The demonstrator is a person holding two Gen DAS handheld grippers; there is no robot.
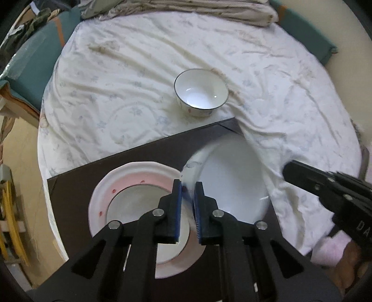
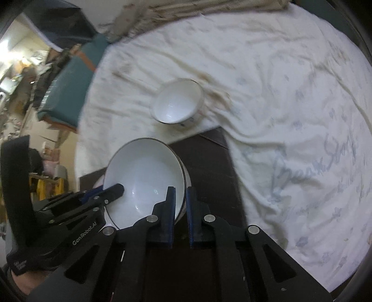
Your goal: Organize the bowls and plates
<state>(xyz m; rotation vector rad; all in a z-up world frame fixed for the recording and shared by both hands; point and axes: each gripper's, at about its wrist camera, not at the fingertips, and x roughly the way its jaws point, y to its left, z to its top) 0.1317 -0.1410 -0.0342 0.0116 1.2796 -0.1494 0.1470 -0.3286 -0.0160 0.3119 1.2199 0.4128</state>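
A large white bowl point(image 1: 232, 178) with a dark rim is held tilted over the dark board point(image 1: 144, 158); it also shows in the right wrist view point(image 2: 144, 176). My left gripper point(image 1: 187, 185) is shut on its left rim. My right gripper point(image 2: 180, 192) is shut on its right rim; its body shows in the left wrist view point(image 1: 325, 185). A pink-and-white plate point(image 1: 130, 183) lies on the board under my left gripper. A small white bowl point(image 1: 201, 91) with blue flowers stands upright on the bed sheet beyond the board, also in the right wrist view point(image 2: 177, 103).
The white patterned sheet point(image 1: 139, 81) covers the bed, folded over the board's right side. Folded beige bedding point(image 1: 209, 9) lies at the far end. Teal cushions point(image 1: 34, 76) run along the left edge. Clutter and floor lie left of the bed point(image 2: 30, 93).
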